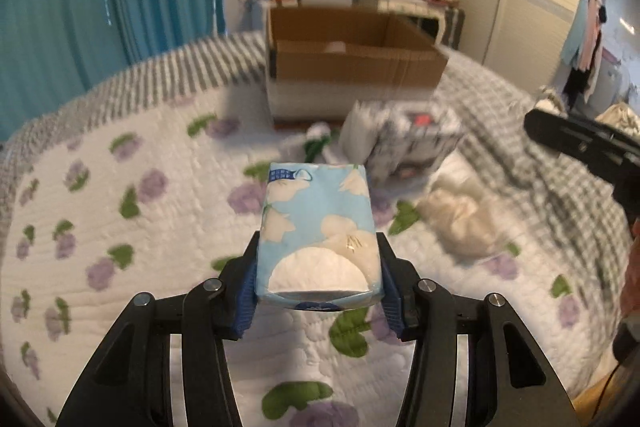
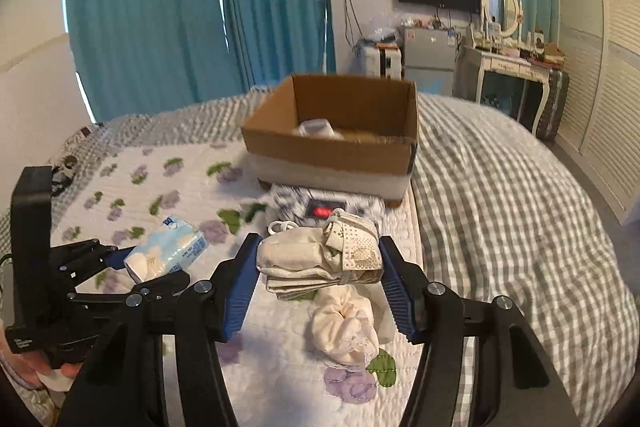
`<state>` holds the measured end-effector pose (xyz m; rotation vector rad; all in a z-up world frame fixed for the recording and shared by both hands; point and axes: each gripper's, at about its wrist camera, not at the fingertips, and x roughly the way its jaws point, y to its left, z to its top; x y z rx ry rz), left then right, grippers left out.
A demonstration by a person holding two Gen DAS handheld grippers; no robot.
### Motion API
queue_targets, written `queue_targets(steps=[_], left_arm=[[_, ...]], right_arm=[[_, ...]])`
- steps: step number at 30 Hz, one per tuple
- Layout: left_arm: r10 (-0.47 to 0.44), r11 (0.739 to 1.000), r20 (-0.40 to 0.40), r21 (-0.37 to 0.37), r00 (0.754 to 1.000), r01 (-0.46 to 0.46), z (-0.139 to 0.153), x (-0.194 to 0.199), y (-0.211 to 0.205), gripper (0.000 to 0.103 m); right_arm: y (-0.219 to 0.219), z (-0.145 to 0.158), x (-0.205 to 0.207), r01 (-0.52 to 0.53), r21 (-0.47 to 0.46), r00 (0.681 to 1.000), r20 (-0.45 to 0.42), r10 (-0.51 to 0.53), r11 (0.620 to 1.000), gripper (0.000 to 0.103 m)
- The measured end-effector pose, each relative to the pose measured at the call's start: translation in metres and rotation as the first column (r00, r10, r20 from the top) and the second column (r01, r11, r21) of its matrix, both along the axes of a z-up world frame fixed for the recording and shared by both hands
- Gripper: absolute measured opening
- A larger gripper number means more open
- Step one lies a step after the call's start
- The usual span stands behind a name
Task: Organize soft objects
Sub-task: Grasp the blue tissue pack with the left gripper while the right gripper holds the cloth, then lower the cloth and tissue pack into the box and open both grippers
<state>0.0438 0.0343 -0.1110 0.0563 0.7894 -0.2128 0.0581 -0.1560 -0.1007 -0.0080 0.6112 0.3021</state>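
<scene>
Both tongs clamped: left tongs (image 1: 318,267) on tissue pack (image 1: 318,227), right tongs (image 2: 318,267) on cream cloth (image 2: 316,259).

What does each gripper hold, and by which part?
The left gripper holds the tissue pack by its long sides near one end. The right gripper holds folded cream cloth by its sides.

bed (image 2: 500,195) bears cardboard box (image 2: 332,151), cream cloth (image 2: 344,331)

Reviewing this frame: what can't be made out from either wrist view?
- Cardboard box contents: the near wall hides all but a whitish item in both views.
- Patterned pack: motion-blurred in the left view, mostly covered by the cream cloth bundle in the right.
- Right hand-held gripper: whether its pads actually press the bundle is unclear.
- Print on the tissue pack in the left hand-held gripper: too small.
</scene>
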Motion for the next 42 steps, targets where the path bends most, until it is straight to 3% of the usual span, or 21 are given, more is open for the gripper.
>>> queue_targets(steps=[10,14,18,26,33,38,39,41,42], left_arm=[[-0.049,0.999,0.202,0.026,0.978,0.044,0.107,-0.017,-0.011,0.050],[-0.068,0.997,0.241,-0.003,0.968,0.071,0.140,0.000,-0.012,0.050],[-0.079,0.997,0.272,0.014,0.959,0.078,0.153,0.037,-0.020,0.050],[-0.062,0.998,0.222,0.032,0.973,0.056,0.127,0.155,-0.039,0.050],[-0.112,0.991,0.153,0.086,0.982,0.099,0.077,0.222,-0.052,0.052],[-0.103,0.993,0.149,0.066,0.984,0.094,0.049,0.249,-0.050,0.054],[-0.097,0.993,0.154,0.074,0.983,0.086,0.048,0.251,-0.052,0.056],[-0.079,0.994,0.154,0.081,0.985,0.067,0.043,0.257,-0.052,0.070],[-0.076,0.995,0.148,0.072,0.986,0.066,0.041,0.259,-0.052,0.075]], right_arm=[[0.001,0.082,-0.020,-0.009,0.016,0.991,0.131,0.007,1.000,0.058],[-0.003,0.109,-0.006,-0.005,0.016,0.986,0.164,0.002,1.000,0.058],[-0.008,0.128,0.034,0.013,0.017,0.985,0.174,-0.016,1.000,0.058],[-0.006,0.126,0.142,0.038,0.017,0.993,0.112,-0.039,0.999,0.058],[-0.006,0.076,0.224,0.051,0.001,0.999,0.009,-0.051,0.999,0.058],[-0.012,0.039,0.261,0.065,0.003,0.997,-0.049,-0.065,0.998,0.059],[-0.013,0.036,0.264,0.071,0.005,0.996,-0.051,-0.070,0.997,0.062],[-0.019,0.031,0.268,0.078,0.037,0.996,-0.053,-0.076,0.996,0.087],[-0.022,0.031,0.269,0.087,0.061,0.995,-0.048,-0.084,0.994,0.089]])
